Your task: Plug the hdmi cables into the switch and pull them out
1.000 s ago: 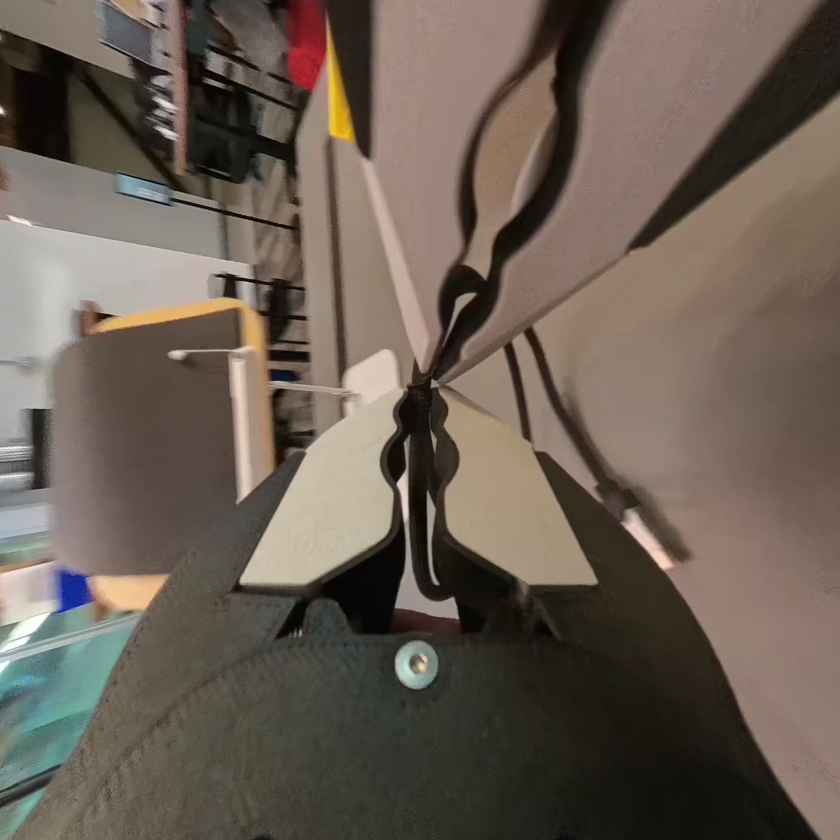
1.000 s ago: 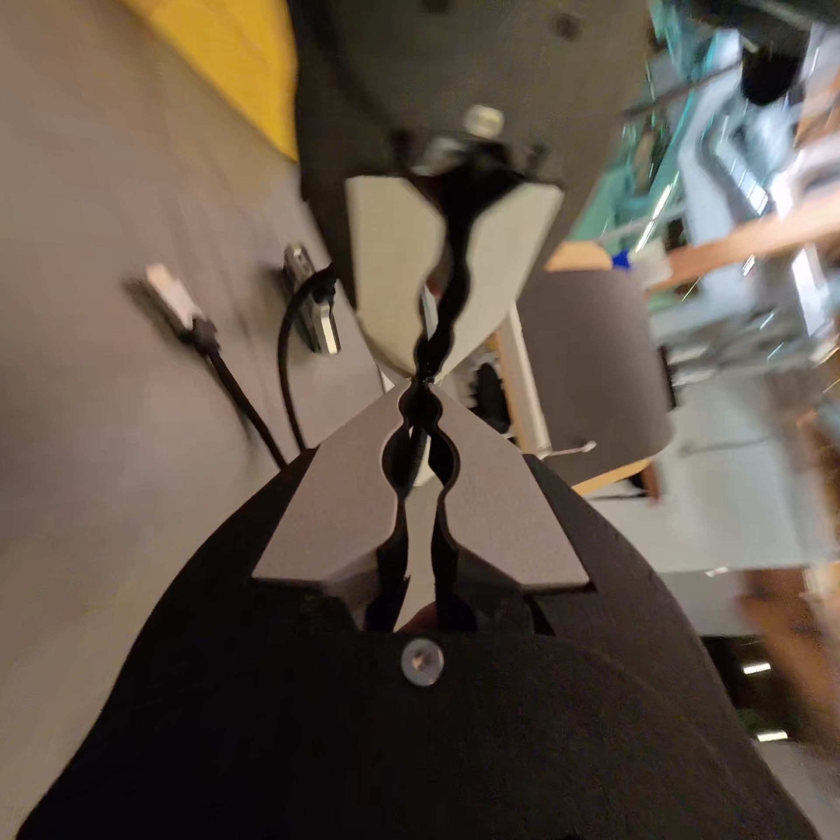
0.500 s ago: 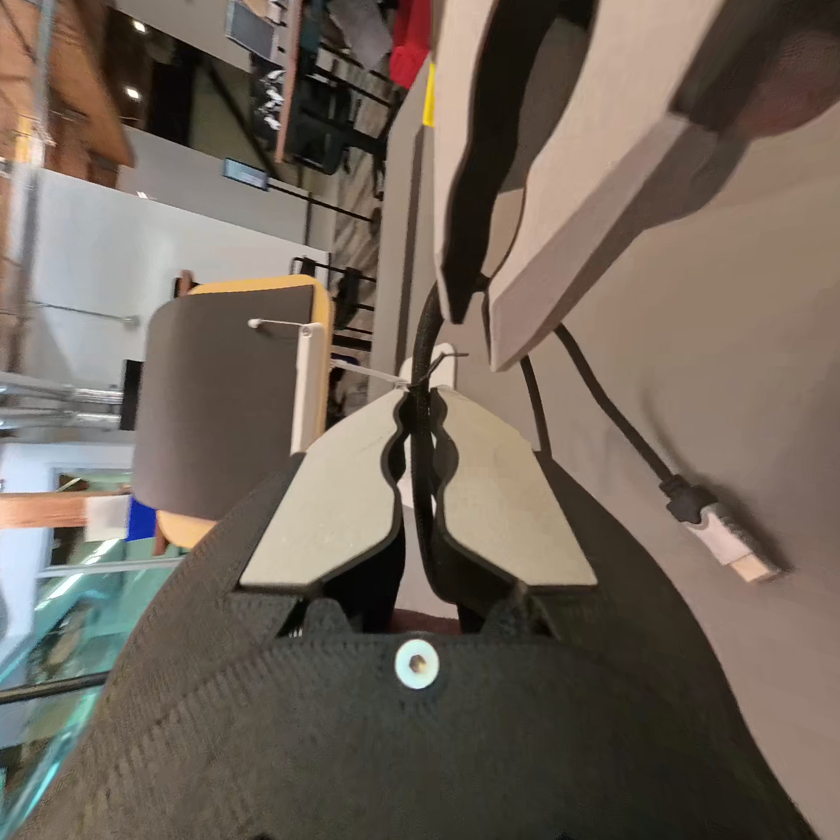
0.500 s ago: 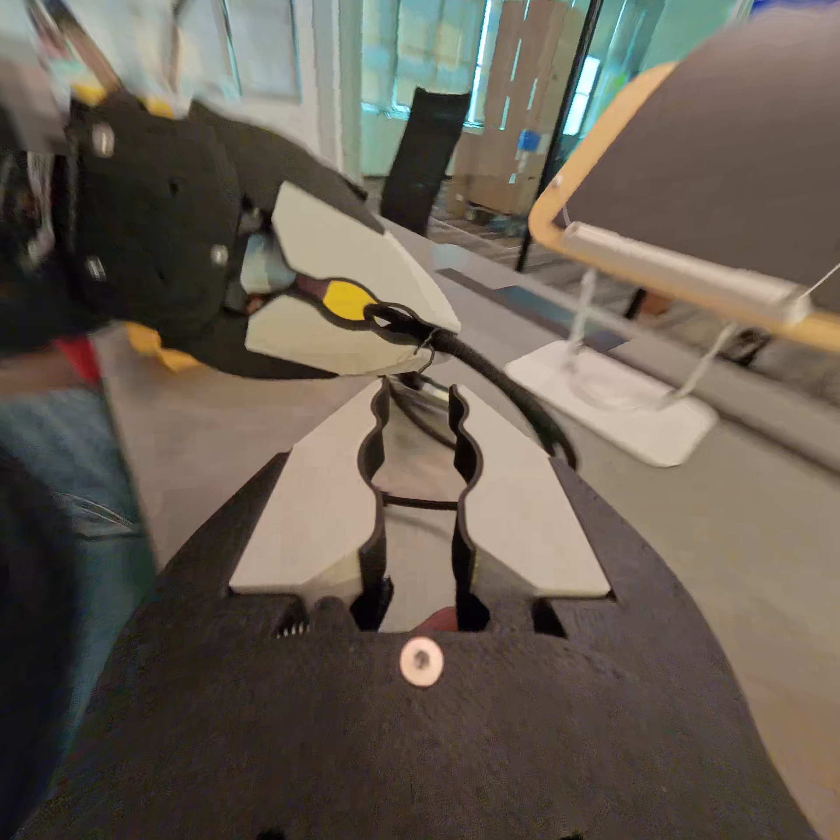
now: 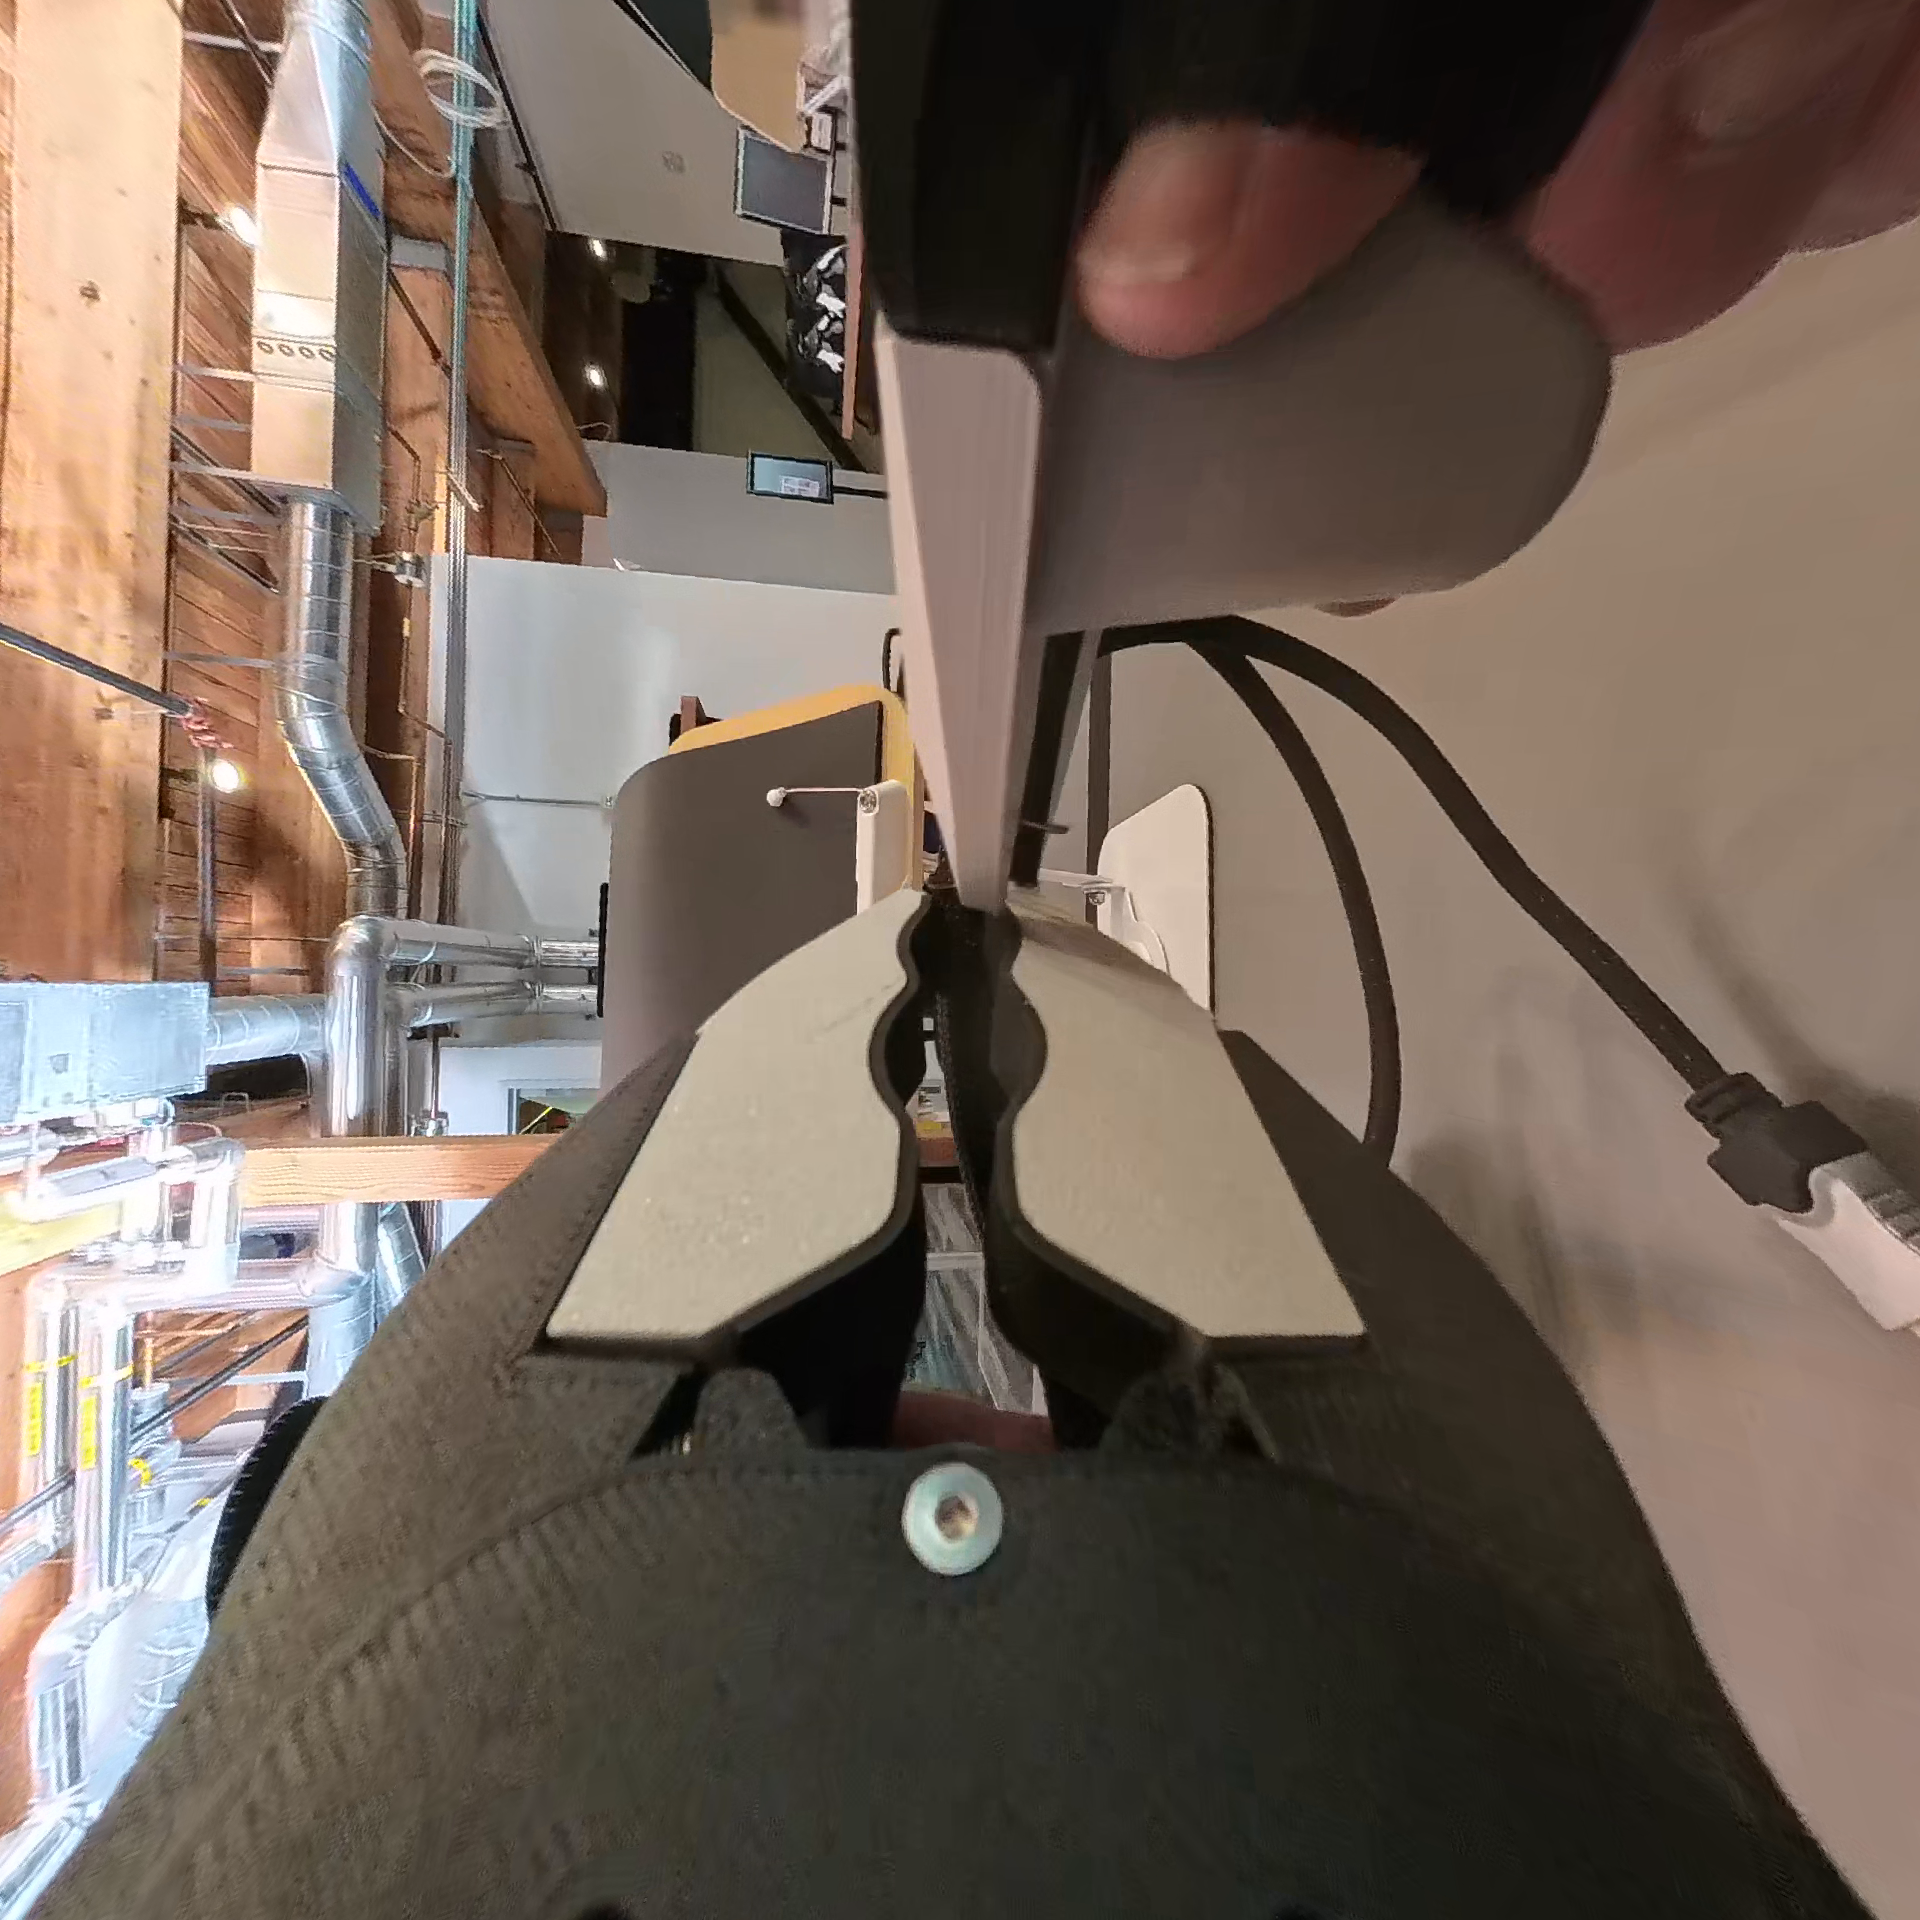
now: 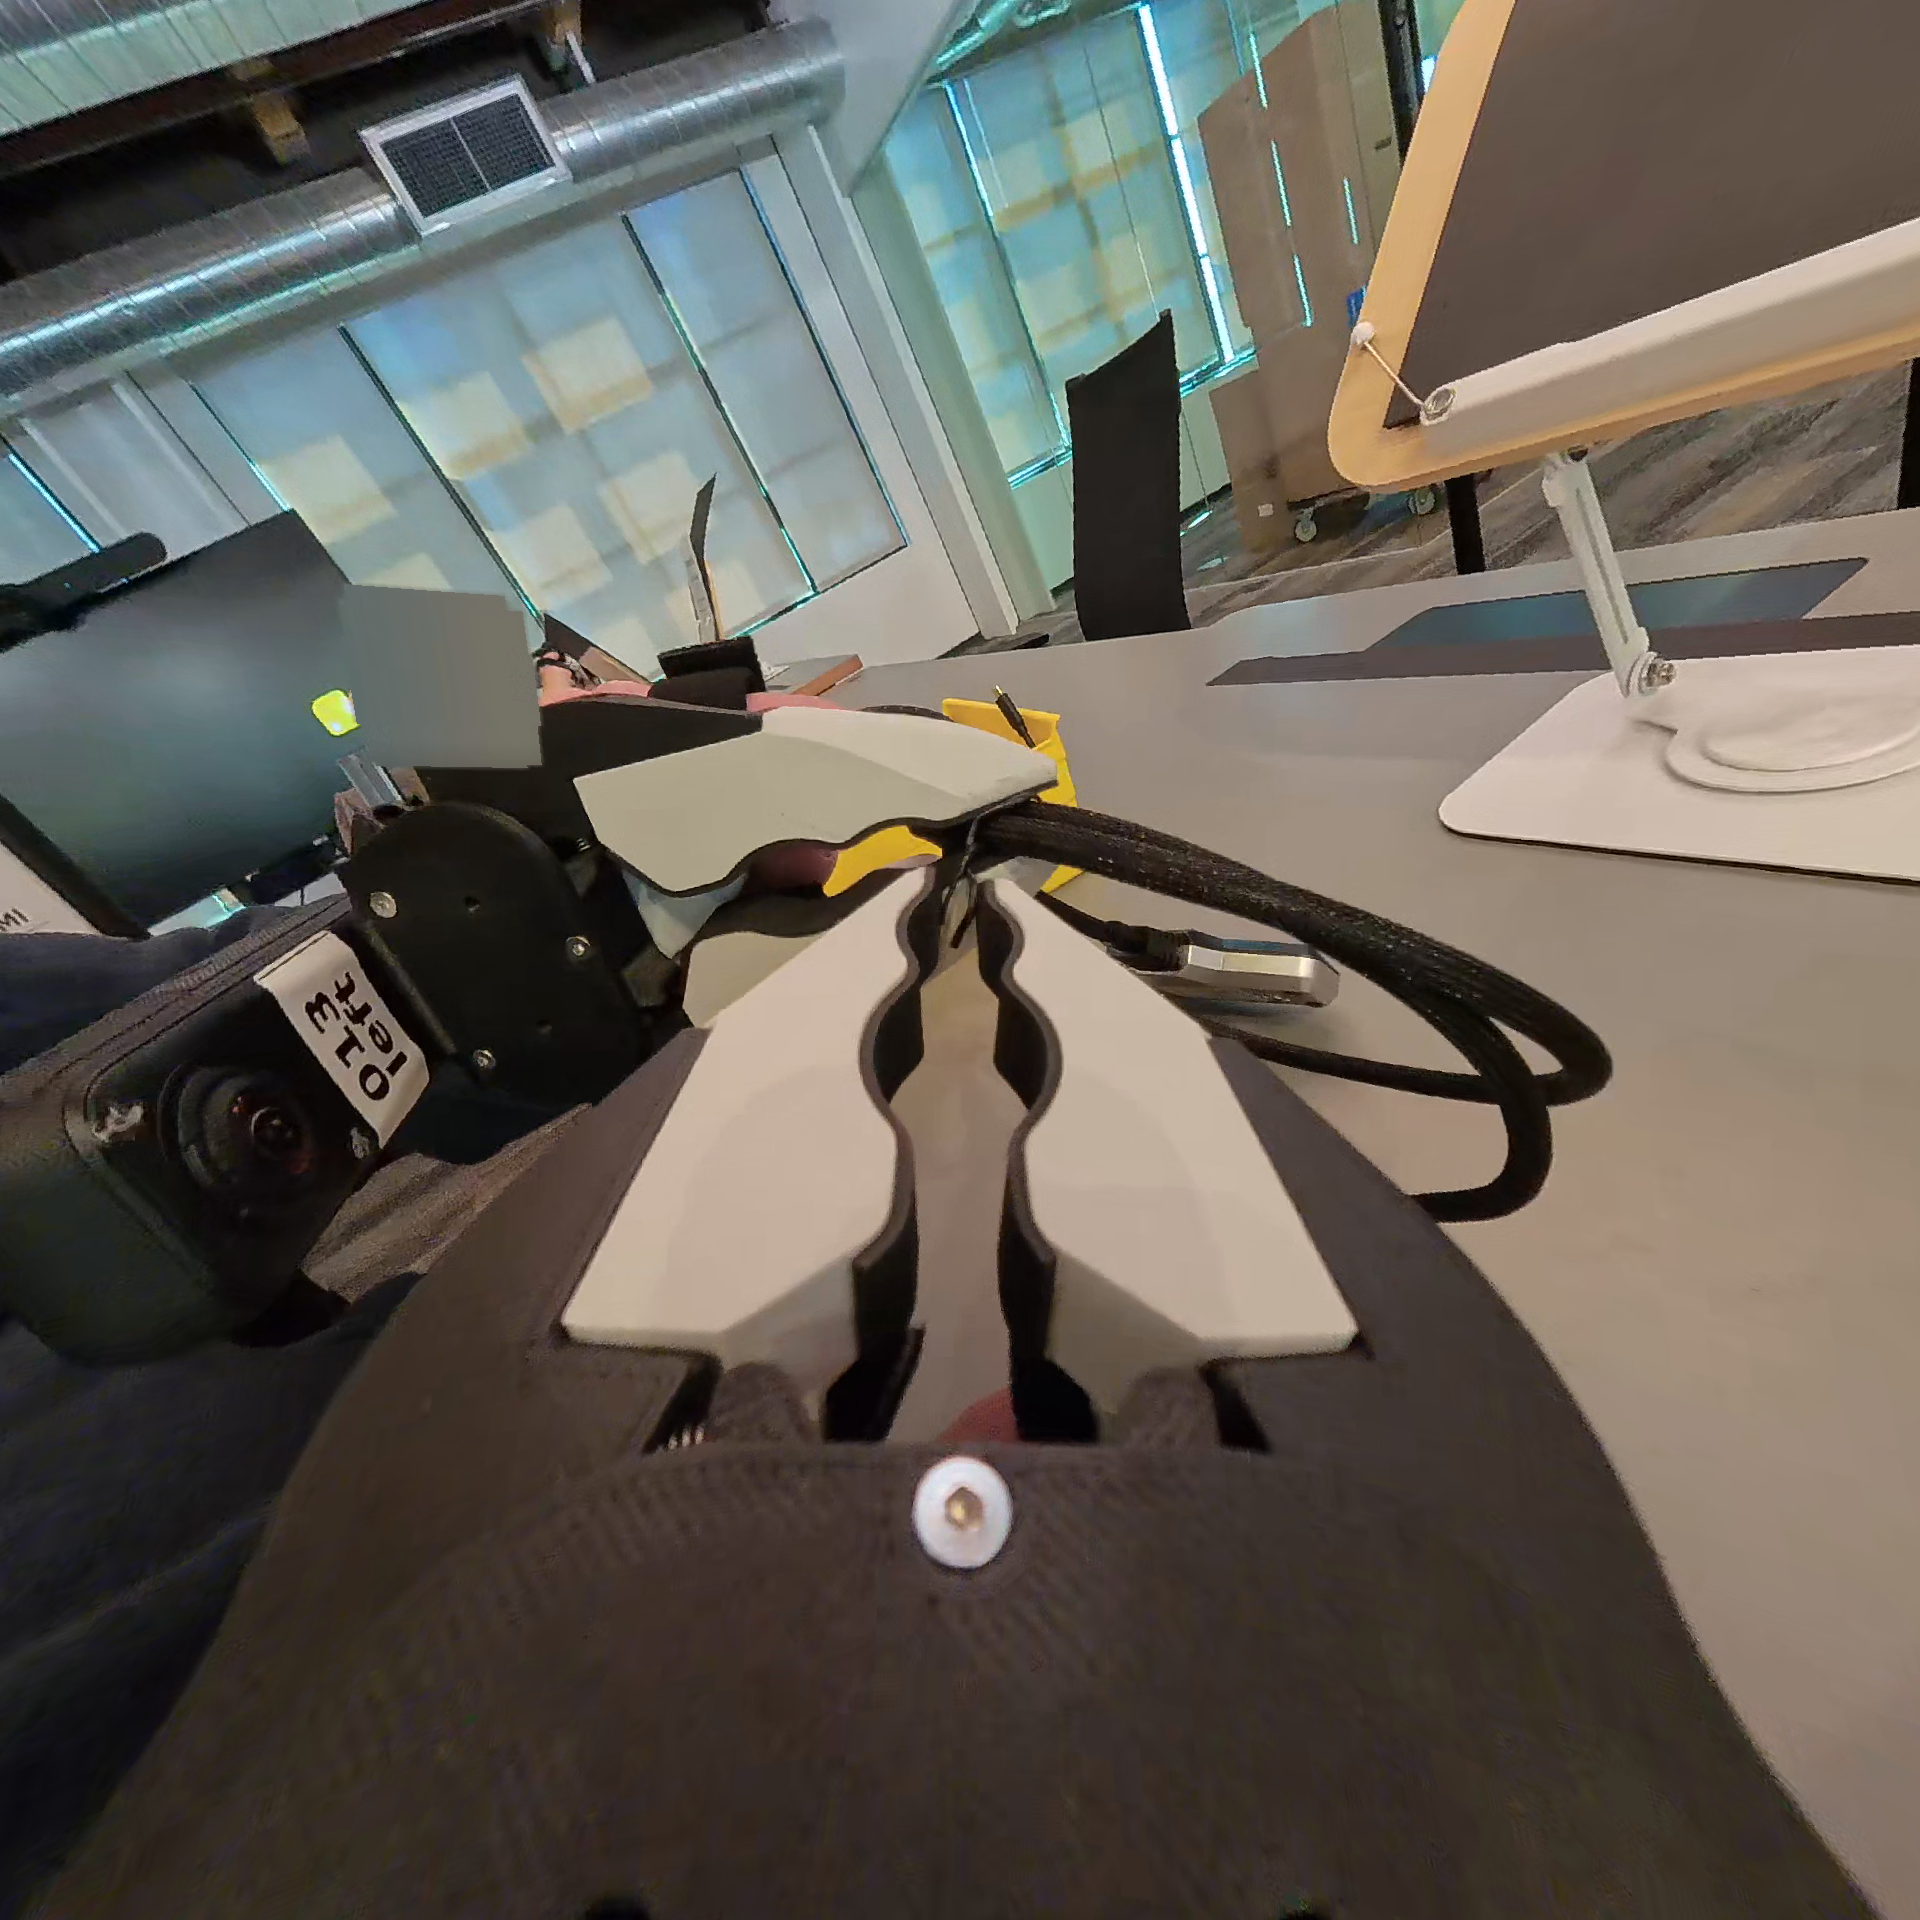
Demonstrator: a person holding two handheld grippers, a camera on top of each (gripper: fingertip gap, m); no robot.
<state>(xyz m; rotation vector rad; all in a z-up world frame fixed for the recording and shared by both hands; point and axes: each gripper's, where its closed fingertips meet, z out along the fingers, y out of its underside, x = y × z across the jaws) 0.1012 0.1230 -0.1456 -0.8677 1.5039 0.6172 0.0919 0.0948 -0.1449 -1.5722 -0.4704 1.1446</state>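
My left gripper (image 5: 966, 914) is shut on a black braided HDMI cable (image 5: 961, 1049) that runs between its fingers. In the right wrist view the left gripper (image 6: 997, 821) holds the looped cable bundle (image 6: 1299, 904) just above the grey table (image 6: 1662, 1195). My right gripper (image 6: 958, 883) has its tips pressed together at that bundle, on a thin black tie. It comes in from the top of the left wrist view (image 5: 977, 873) and meets the left tips. One silver HDMI plug (image 5: 1860, 1216) lies loose on the table and also shows in the right wrist view (image 6: 1247, 971). No switch is in view.
A white stand base (image 6: 1621, 800) carries a wood-rimmed dark panel (image 6: 1662, 208) at the far right. A yellow holder (image 6: 997, 727) sits behind the left gripper. A dark monitor (image 6: 156, 727) stands at the left. A hand (image 5: 1195, 239) grips the right gripper. The tips of both grippers are at nearly the same place.
The right gripper let go of the cable, swung round and opened, and has now closed at the bundle by the left tips. The left gripper kept its hold on the cable.
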